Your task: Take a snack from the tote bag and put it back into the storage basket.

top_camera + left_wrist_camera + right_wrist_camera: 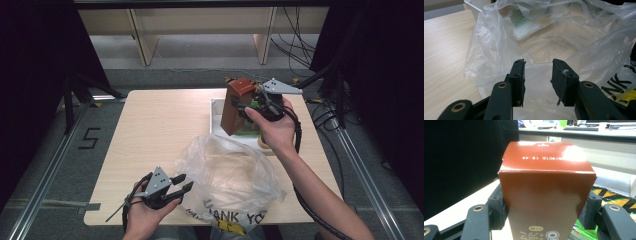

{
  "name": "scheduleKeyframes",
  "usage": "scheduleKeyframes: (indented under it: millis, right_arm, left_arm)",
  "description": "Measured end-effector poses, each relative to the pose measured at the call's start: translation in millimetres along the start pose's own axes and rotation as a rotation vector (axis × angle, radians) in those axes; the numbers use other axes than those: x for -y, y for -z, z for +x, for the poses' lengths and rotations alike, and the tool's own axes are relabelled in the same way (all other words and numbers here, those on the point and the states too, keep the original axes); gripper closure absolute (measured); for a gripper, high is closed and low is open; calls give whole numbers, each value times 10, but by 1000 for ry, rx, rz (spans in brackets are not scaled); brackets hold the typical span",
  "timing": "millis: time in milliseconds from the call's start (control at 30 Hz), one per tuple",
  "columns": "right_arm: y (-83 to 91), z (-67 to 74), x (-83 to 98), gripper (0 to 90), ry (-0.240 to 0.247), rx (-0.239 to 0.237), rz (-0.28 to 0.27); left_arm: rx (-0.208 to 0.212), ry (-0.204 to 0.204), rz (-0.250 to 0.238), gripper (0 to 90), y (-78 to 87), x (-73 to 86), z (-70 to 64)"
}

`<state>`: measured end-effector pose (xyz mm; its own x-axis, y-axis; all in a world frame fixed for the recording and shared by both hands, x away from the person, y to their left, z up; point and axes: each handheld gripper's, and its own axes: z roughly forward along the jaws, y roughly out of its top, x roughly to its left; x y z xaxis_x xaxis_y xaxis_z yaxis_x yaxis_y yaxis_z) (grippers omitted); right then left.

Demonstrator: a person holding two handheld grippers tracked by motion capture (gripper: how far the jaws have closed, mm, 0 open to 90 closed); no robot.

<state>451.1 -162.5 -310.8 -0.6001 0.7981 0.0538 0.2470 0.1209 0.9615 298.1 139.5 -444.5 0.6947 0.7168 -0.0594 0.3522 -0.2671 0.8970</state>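
Over the far right part of the table (pixel 150 130), in the high view, the right gripper (pixel 246 106) holds a brown box (pixel 236 105) in the air, above the white tray (pixel 216 116) that sits at the table's far right. The box is tilted, its top leaning away from the person. A clear bag (pixel 230 175) lies on the table nearer the person than the tray, its mouth facing the tray. The left gripper (pixel 181 183) rests just left of the bag at the near edge, jaws apart and pointing at the bag. In the left gripper view, the left gripper (pixel 537 75) stands half open with nothing pinched; the bag (pixel 499 45) spreads right behind and around the jaws, and the tray (pixel 472 6) shows beyond it. In the right gripper view, the right gripper (pixel 544 207) clamps the box (pixel 544 195) by its two sides, a printed code on the top flap.
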Motion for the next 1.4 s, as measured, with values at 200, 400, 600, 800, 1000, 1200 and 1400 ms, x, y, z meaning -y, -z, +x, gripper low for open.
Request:
scheduleKeyframes:
  millis: [200,400,600,800,1000,1200,1400]
  right_arm:
    - [-86,-26,25,386,-5,14,1]
    - [-186,-28,69,386,-15,12,17]
    - [-277,-51,101,386,6,24,17]
    - [-363,-63,146,386,4,22,32]
    - [-427,-94,209,386,3,19,40]
    - [-480,-122,283,386,3,24,58]
    - [-517,-122,339,386,-20,29,65]
  left_arm:
    - [2,-3,0,622,3,0,3]
    - [1,3,-1,621,7,2,4]
    - [2,14,0,621,5,9,1]
    - [5,8,2,621,6,10,6]
    - [6,-1,2,620,5,10,10]
    - [6,-3,1,620,7,11,10]
    - [2,12,4,620,11,14,7]
